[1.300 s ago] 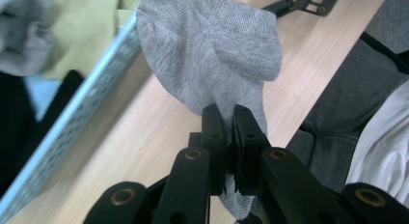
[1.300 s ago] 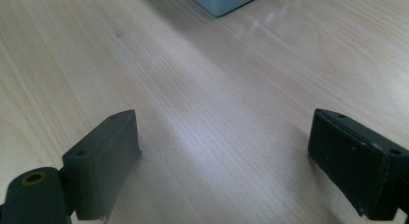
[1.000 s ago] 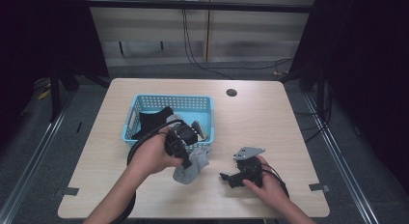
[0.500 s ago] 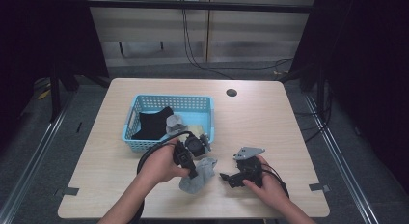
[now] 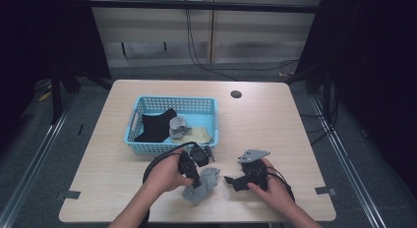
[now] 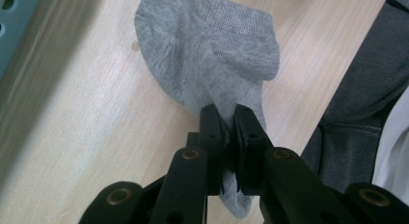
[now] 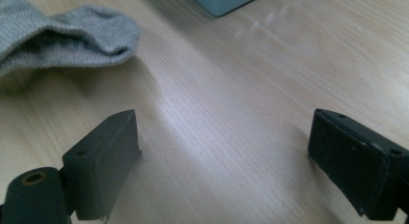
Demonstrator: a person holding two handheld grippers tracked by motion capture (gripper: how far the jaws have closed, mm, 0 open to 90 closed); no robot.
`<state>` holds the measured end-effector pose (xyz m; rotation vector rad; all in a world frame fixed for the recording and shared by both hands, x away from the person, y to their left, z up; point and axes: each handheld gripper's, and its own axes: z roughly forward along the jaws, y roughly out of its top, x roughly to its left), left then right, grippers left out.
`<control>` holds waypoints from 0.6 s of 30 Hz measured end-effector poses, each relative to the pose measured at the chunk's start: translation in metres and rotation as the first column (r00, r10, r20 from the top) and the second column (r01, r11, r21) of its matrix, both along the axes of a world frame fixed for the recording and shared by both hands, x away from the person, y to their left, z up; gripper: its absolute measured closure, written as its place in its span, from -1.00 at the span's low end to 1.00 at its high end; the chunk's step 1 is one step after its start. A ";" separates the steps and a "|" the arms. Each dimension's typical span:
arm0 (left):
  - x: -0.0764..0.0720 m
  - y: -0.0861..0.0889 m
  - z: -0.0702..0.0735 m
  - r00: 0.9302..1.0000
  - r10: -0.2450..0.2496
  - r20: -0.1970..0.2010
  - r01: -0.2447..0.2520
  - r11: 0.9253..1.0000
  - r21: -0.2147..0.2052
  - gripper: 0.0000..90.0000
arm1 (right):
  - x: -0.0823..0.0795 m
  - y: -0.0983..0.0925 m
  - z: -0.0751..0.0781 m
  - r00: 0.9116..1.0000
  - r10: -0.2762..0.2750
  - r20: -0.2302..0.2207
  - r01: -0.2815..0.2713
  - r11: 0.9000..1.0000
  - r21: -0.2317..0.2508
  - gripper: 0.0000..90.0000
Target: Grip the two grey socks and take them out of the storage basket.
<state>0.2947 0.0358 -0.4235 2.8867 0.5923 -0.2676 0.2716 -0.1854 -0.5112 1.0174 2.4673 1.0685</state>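
A grey sock (image 5: 201, 185) lies on the wooden table (image 5: 275, 125) near its front edge, in front of the blue basket (image 5: 212, 119). My left gripper (image 5: 197, 177) is shut on the sock's edge; in the left gripper view the fabric (image 6: 212, 55) is pinched between the two black jaws (image 6: 227, 119) and spreads onto the wood. My right gripper (image 5: 230, 181) rests low on the table just right of the sock, jaws wide open with bare wood between them (image 7: 224, 137). The sock's end (image 7: 62, 35) shows at the upper left of the right gripper view.
The basket holds a black cloth (image 5: 156, 126), a small grey sock (image 5: 179, 128) and a beige piece (image 5: 199, 135). A round dark grommet hole (image 5: 236, 94) sits at the table's far side. Dark floor and rails surround the table.
My left gripper has come down and toward the front from beside the basket, bringing the grey sock onto the table. The right gripper has stayed put.
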 end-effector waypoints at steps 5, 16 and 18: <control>0.000 0.002 -0.003 1.000 -0.002 0.001 0.002 1.000 0.005 0.83 | 0.000 0.000 0.000 1.000 0.000 -0.001 0.000 1.000 0.000 -0.77; 0.000 0.004 -0.016 1.000 -0.011 -0.009 0.012 1.000 0.016 0.77 | 0.000 0.000 0.000 1.000 -0.001 0.000 0.001 1.000 0.000 -0.77; 0.000 0.004 -0.017 1.000 -0.007 -0.005 0.007 1.000 0.013 0.70 | 0.000 0.000 0.000 1.000 -0.002 -0.004 0.002 1.000 0.001 -0.77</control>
